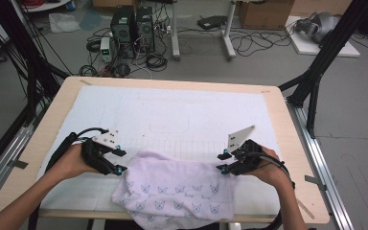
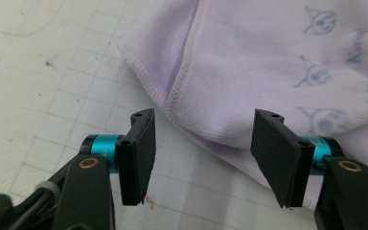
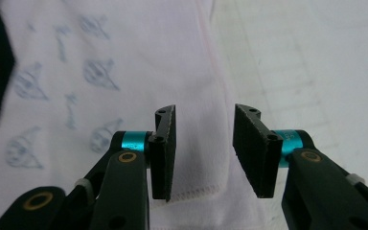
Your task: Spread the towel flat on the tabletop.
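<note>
Flanking towel (image 1: 175, 189) edges, both claws (image 1: 120, 161) (image 1: 222, 162) open w/ bare mat (image 1: 182, 115) beyond.

The high view looks forward and down from above my side of the table (image 1: 287, 124), with my forearms coming in at 6 o'clock. My left gripper view rides close over the mat, facing the towel (image 2: 249, 62) toward 1 o'clock. My right gripper view sits equally near, towel toward 10 o'clock. All three share that lilac towel and the gridded mat (image 1: 182, 115).
</note>
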{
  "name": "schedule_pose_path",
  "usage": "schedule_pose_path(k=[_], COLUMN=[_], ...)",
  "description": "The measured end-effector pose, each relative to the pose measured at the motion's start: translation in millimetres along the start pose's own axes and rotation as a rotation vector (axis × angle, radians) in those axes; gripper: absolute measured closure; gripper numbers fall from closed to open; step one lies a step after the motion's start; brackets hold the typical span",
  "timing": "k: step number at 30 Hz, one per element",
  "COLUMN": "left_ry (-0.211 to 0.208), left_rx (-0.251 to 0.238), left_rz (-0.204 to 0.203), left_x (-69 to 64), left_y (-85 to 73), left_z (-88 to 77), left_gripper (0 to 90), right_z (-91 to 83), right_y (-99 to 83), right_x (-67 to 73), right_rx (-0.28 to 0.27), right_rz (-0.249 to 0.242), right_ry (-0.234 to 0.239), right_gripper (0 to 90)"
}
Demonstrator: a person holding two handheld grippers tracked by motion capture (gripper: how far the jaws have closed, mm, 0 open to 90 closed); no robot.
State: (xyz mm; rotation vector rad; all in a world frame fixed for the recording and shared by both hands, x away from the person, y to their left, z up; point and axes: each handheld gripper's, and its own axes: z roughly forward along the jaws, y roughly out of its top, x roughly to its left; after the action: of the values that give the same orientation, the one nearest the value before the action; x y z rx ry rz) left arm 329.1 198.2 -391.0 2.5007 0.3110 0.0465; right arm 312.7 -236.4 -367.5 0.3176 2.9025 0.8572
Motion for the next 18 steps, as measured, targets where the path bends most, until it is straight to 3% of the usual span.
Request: schedule_pose_path(k=[4, 7, 8, 13, 17, 18], left_ry=[-0.028, -0.036, -0.041, -0.056, -0.04, -0.032], left_rx=[0.025, 0.027, 0.033, 0.065, 0.021, 0.009], left_rz=[0.006, 0.004, 0.004, 0.011, -0.004, -0.002], left_x=[4.3, 5.1, 5.2, 1.4, 2.4, 3.2], left_y=[2.0, 5.2, 6.4, 10.0, 11.7, 12.3], left_z=[11.6, 17.0, 18.8, 23.7, 13.6, 10.2], left_gripper=[48.2, 57.3, 59.2, 81.0, 85.7, 86.2], right_z=[16.3, 22.1, 23.3, 21.8, 12.5, 9.4], right_y=[0.9, 2.6, 3.2, 1.9, 1.0, 1.0], right_x=[-3.0, -2.6, -2.8, -2.7, -2.6, -2.9], right_rx=[0.122, 0.168, 0.173, 0.16, 0.106, 0.087], right_rz=[0.002, -0.003, -0.015, 0.0, 0.011, 0.012], right_ry=[0.002, 0.013, 0.004, -0.006, -0.012, -0.032], right_gripper=[65.3, 84.4, 85.6, 87.9, 88.0, 88.1])
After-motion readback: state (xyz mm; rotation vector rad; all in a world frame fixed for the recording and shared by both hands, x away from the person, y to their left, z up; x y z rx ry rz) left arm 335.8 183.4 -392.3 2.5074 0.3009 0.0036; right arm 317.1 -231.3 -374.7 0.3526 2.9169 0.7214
